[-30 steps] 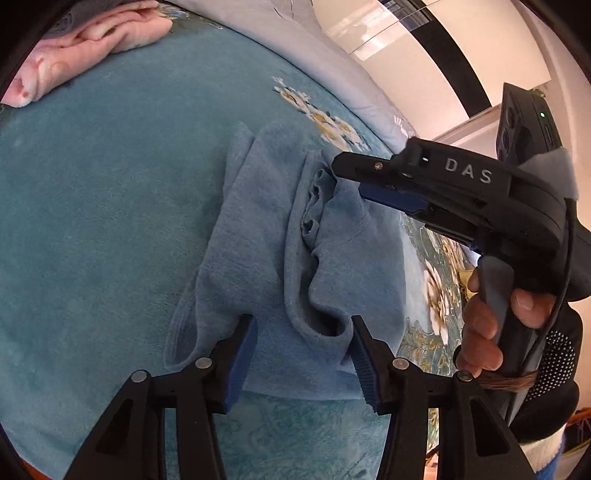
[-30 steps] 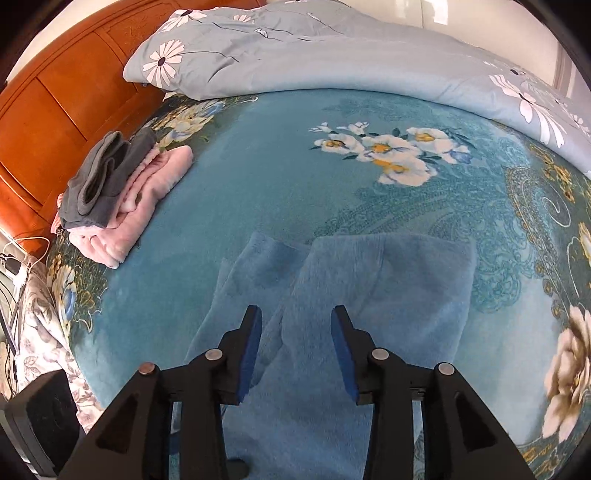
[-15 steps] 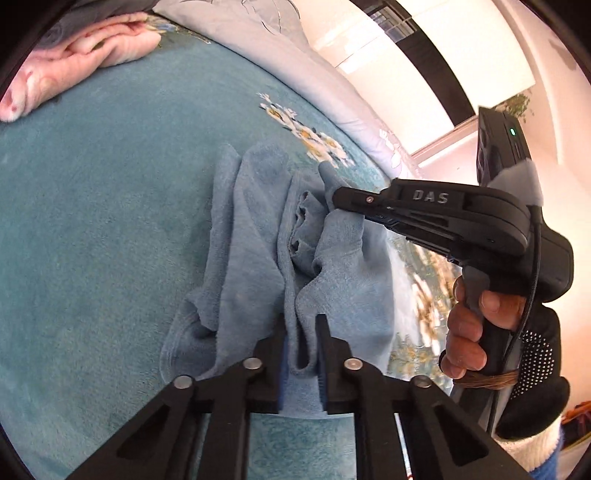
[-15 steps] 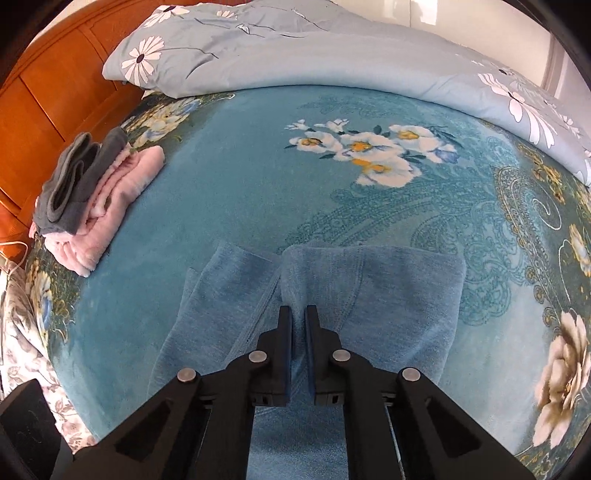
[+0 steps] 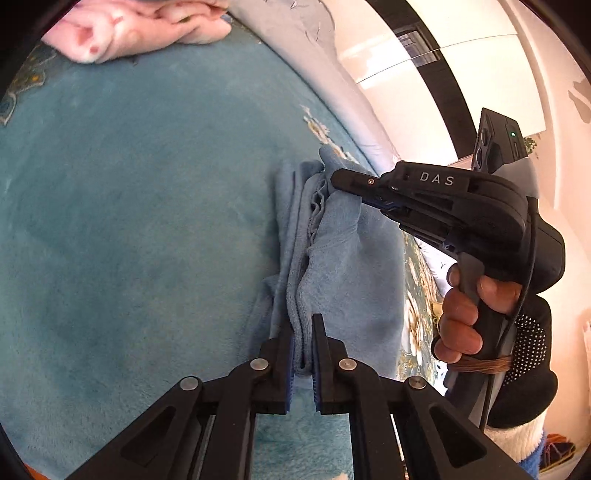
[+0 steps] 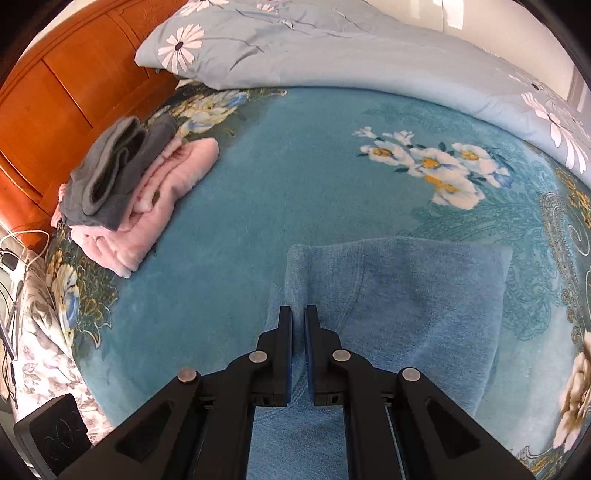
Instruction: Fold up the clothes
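Left black two-finger gripper (image 5: 303,332) clamped on a bunched edge of the light blue fleecy garment (image 5: 343,266), blue-padded fingers (image 5: 319,347) nearly together with a thick fold of cloth pinched between them. From that pinch, cloth running away along the fingers' line in stacked layers, rippled near the far end. At that far end, the right black two-finger gripper (image 5: 341,181), marked DAS on its side, closed on the opposite end of the same folded edge, held by a bare-fingered hand (image 5: 469,314) in a dotted black glove. In the right wrist view, right gripper (image 6: 298,325) likewise pressed shut with a strip of blue cloth caught in the narrow slit between its fingers (image 6: 285,343); rest of the light blue fleecy garment (image 6: 413,295) spread flat ahead and to the right of the tips, roughly rectangular, far edge straight, left corner just beyond the fingertips. Under it all, a teal plush bed blanket (image 6: 277,192) printed with white and yellow flowers. Well apart to the left, near the blanket's edge, a folded pink fleece garment (image 6: 155,206) with a folded grey garment (image 6: 114,177) lying on top of it. Beyond them an orange wooden headboard (image 6: 55,96), and across the far side a pale blue quilt with white daisies (image 6: 332,48). Same pink garment (image 5: 140,29) showing at the top of the left wrist view.
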Demonstrator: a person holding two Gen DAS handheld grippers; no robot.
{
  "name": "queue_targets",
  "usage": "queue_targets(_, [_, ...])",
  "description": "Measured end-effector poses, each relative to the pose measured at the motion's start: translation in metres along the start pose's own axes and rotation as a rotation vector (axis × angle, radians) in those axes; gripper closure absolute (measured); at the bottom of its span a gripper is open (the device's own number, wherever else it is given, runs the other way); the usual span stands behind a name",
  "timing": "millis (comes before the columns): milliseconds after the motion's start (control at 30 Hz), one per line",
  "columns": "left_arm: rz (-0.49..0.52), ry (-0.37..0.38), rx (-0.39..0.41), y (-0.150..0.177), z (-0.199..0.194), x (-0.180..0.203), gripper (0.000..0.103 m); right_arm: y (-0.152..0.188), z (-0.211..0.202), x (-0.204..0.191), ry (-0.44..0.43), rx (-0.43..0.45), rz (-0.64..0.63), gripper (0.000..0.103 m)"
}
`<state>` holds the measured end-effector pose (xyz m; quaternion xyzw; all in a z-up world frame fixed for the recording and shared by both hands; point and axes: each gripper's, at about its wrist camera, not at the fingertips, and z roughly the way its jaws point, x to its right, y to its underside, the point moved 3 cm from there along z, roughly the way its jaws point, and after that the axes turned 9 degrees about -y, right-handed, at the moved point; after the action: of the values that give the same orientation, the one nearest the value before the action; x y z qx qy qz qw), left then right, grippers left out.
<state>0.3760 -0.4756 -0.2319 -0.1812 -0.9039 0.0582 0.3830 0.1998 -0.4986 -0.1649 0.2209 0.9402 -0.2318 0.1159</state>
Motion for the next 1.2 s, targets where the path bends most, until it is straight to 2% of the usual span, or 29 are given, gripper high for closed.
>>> queue_targets(133, [-0.009,-0.007,-0.011,0.001,0.004,-0.007,0.092,0.003,0.016,0.004,-0.011,-0.037,0.035,0.095])
queue_targets(233, [0.007,-0.001,-0.015,0.0,0.001,-0.005,0.091,0.003,0.01,0.003,-0.052,-0.027,0.032,0.091])
queue_targets(267, [0.012,-0.001,-0.014,0.001,-0.002,-0.004,0.087,0.003,0.004,0.003,-0.081,-0.015,0.028,0.085])
queue_targets(300, [0.017,-0.005,-0.01,0.001,-0.006,-0.003,0.077,0.004,-0.003,0.003,-0.115,0.001,0.026,0.073])
queue_targets(333, [0.021,-0.013,0.001,0.001,-0.011,-0.003,0.071,0.007,-0.013,0.004,-0.152,0.025,0.031,0.068])
queue_targets(400, [0.039,-0.018,0.037,-0.004,-0.022,-0.001,0.047,0.019,-0.037,0.013,-0.206,0.102,0.058,0.064])
queue_targets(500, [0.084,-0.039,0.071,-0.023,-0.03,0.006,0.039,0.056,-0.07,0.042,-0.25,0.224,0.149,0.059])
queue_targets(567, [0.134,-0.09,0.076,-0.045,-0.023,0.017,0.034,0.093,-0.082,0.068,-0.26,0.273,0.237,0.056])
queue_targets(633, [0.188,-0.122,0.061,-0.066,-0.01,0.03,0.033,0.129,-0.092,0.092,-0.287,0.309,0.322,0.056])
queue_targets(700, [0.246,-0.097,0.021,-0.085,0.012,0.048,0.033,0.158,-0.096,0.105,-0.302,0.32,0.386,0.056])
queue_targets(767, [0.264,-0.121,-0.015,-0.103,0.03,0.051,0.033,0.181,-0.098,0.115,-0.341,0.325,0.439,0.056])
queue_targets(833, [0.267,-0.146,-0.052,-0.117,0.05,0.053,0.033,0.194,-0.095,0.115,-0.428,0.328,0.466,0.055])
queue_targets(1000, [0.192,-0.071,-0.126,-0.114,0.061,0.047,0.033,0.194,-0.077,0.109,-0.542,0.349,0.511,0.052])
queue_targets(1133, [0.148,-0.013,-0.134,-0.116,0.064,0.049,0.031,0.187,-0.072,0.098,-0.551,0.366,0.496,0.05])
queue_targets(1200, [0.129,0.017,-0.132,-0.118,0.064,0.049,0.027,0.185,-0.072,0.095,-0.561,0.375,0.494,0.049])
